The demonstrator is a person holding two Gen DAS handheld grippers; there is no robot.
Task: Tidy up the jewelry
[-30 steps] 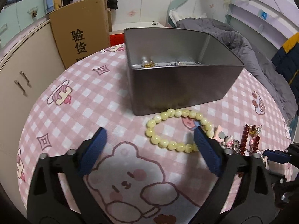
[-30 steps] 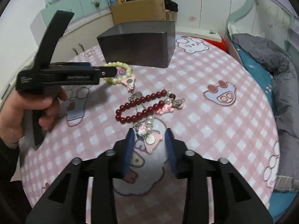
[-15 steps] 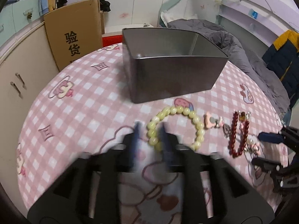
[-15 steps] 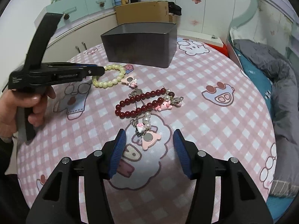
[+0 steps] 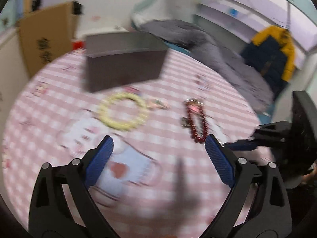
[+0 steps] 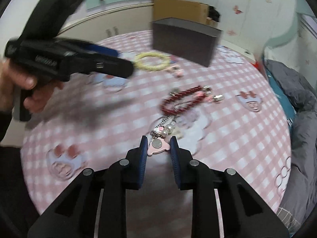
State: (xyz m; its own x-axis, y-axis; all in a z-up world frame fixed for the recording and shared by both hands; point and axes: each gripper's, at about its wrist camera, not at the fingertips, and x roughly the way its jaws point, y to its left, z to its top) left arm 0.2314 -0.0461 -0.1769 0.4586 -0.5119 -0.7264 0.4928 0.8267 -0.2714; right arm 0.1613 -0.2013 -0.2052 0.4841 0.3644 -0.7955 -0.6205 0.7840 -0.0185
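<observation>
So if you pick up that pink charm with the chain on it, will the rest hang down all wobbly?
Probably yes. The pink charm looks flat and stiff, so the closing jaws of the right gripper should hold it. The chain and pearls behind it look loosely linked, so they will likely dangle and swing. It seems small and light.

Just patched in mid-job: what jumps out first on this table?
The right gripper, jaws closing around a pink charm at the near end of a chain. Behind it lies a dark red bead bracelet; further back, a yellow bead bracelet before a grey metal box.
</observation>
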